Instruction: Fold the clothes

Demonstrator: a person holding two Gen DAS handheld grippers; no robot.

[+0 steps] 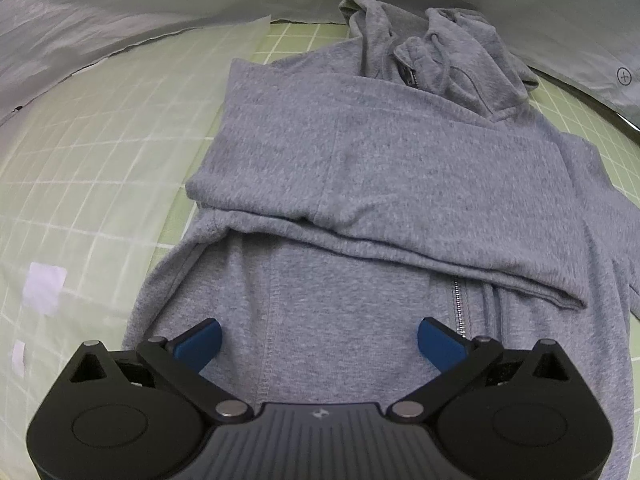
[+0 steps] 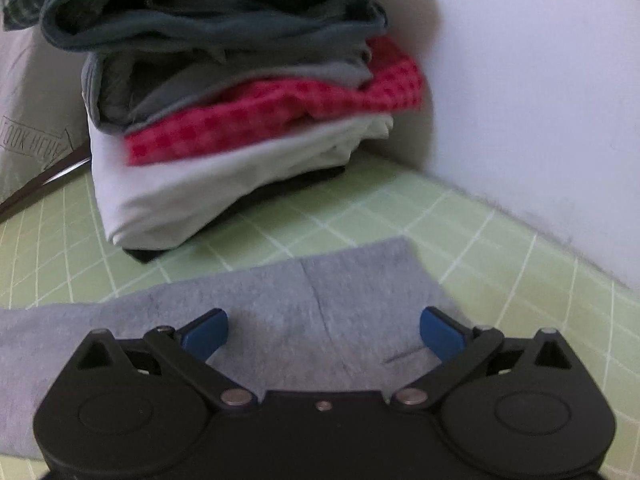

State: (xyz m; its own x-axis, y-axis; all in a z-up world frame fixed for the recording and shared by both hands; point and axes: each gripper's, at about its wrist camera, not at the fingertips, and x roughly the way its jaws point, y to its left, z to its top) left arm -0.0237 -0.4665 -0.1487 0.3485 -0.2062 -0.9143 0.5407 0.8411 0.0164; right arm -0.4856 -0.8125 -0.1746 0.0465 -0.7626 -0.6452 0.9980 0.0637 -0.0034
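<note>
Grey hoodie half-folded, both grippers free

Grey hoodie (image 1: 380, 184) lies on the green mat (image 1: 100, 168), sleeve folded across its chest to narrow it. Left gripper (image 1: 318, 344) hangs spread above the zip, empty. Right gripper (image 2: 324, 334), spread too, hovers over what seems the hem, near the folded stack (image 2: 240, 100).

Left tool (image 1: 319, 342) spread wide above gray hoodie (image 1: 400, 168) on green mat (image 1: 100, 152).
</note>
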